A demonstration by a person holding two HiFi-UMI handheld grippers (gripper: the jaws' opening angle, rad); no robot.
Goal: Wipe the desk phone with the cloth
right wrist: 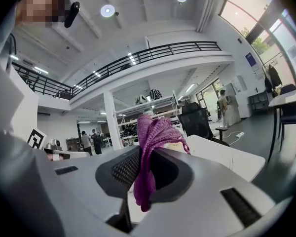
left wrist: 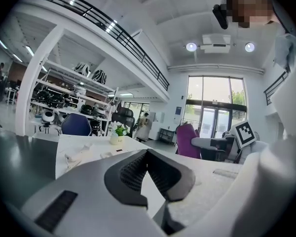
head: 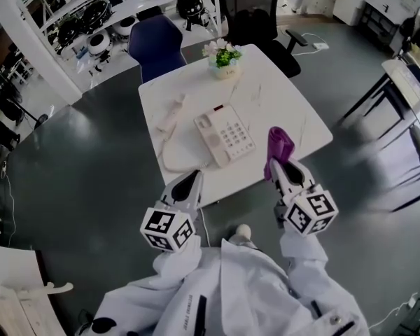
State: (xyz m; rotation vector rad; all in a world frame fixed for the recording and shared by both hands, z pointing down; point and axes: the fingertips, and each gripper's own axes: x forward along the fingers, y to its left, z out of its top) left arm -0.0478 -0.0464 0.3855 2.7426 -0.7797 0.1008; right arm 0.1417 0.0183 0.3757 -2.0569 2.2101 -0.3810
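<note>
The desk phone [head: 224, 136] lies near the middle of the white desk [head: 287, 100], keypad up. Its handset [head: 169, 120] is off the cradle and lies just left of the phone, with the cord [head: 173, 165] looping round the phone's near-left corner.

The purple cloth [head: 279, 144] is up in the air off the phone's near-right corner and not yet touching it. It is pinched in the right claw [head: 276, 162]. The right gripper view shows the jaws clamped on the cloth [right wrist: 154, 134], with a bunch standing free past the tips. The left claw [head: 193, 179] hovers nearer the person than the phone, over the desk's front edge. Its jaws are pressed together on nothing [left wrist: 148, 153].

To wipe well, I would lower the right claw until only the free bunch of cloth meets the keypad, not the hard tips. Strokes should run along the phone's length. The phone looks light and may slide, so the left claw could press down on the phone's left edge. It should stay clear of the cord. A flower pot [head: 224, 60] stands beyond the phone, well apart.
</note>
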